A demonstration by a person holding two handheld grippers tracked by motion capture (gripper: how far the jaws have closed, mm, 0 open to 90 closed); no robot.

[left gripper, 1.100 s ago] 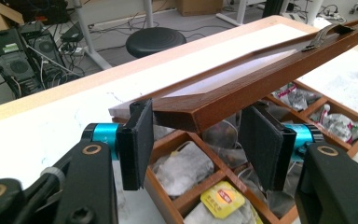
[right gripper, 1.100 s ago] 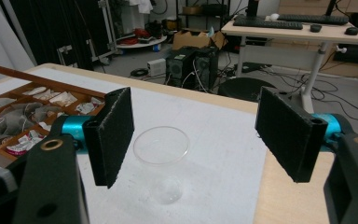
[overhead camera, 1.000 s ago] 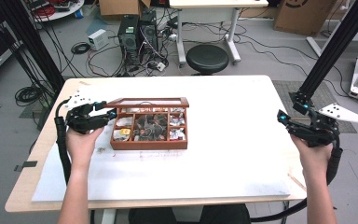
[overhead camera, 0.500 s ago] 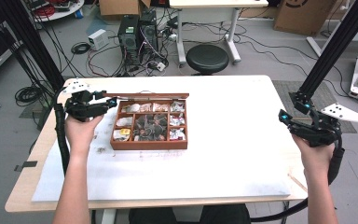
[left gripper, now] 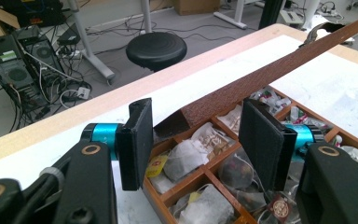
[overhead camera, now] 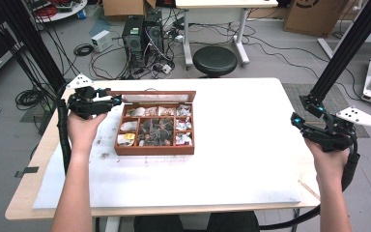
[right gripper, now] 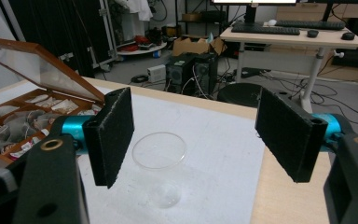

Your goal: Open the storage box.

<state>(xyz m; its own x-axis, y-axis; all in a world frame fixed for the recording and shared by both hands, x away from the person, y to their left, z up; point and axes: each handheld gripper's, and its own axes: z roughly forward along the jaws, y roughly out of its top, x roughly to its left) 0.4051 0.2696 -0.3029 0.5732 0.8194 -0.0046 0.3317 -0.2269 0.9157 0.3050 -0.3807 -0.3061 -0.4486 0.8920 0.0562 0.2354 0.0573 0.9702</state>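
Observation:
A wooden tea box (overhead camera: 154, 150) sits left of centre on the white mat, its compartments holding several tea bags (left gripper: 186, 156). Its glass-paned lid (overhead camera: 159, 96) is raised and tilted back. My left gripper (overhead camera: 113, 100) is at the lid's back left corner. In the left gripper view the lid's brown edge (left gripper: 261, 79) runs across between the jaws of my left gripper (left gripper: 198, 112), which stand wide open. My right gripper (overhead camera: 302, 112) hovers open at the table's right edge with nothing in it. In the right gripper view, my right gripper (right gripper: 193, 100) has a clear plastic cup (right gripper: 161, 163) standing on the mat ahead of it.
The white mat (overhead camera: 241, 159) covers most of the wooden table (overhead camera: 24, 203). Beyond the far edge stand a black stool (overhead camera: 215, 59), computer towers (overhead camera: 142, 31) and loose cables on the floor. A black frame post (overhead camera: 348, 48) rises by the right gripper.
The box lid has swung from nearly closed to raised and tilted back. My left gripper moved back and up along with its corner. The right gripper has stayed put.

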